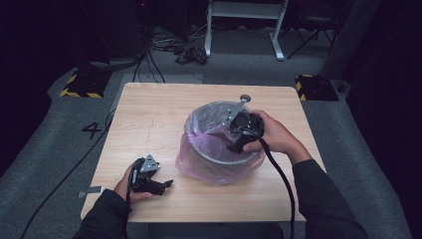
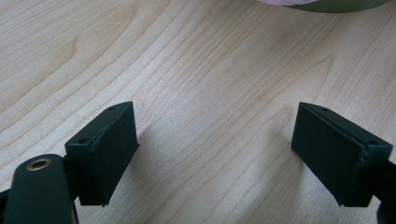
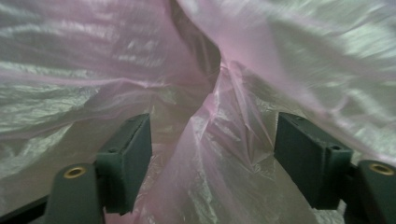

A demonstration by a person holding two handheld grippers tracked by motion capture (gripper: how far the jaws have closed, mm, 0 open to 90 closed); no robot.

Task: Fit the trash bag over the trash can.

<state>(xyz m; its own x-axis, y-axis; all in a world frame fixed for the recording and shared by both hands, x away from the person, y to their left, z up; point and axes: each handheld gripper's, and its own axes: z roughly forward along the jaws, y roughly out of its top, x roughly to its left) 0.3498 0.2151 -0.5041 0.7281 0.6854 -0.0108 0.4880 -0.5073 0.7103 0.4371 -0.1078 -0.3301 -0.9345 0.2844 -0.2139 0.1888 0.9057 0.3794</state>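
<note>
- Bin (image 1: 219, 164) near bench (image 1: 149, 114) middle, toward right edge, lined with pink bag (image 1: 199, 130).
- Right gripper (image 3: 212, 154) dipped inside, fingers (image 3: 130, 158) spread around a bag fold, probably to seat the liner.
- Left gripper (image 1: 166, 184) resting near front-left corner, fingers (image 2: 112, 144) spread, empty.
- Bin bottom hidden by bag.

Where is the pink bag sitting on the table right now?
In the high view the pink bag lines a round bin right of the table's centre, with the right tool reaching inside.
</note>
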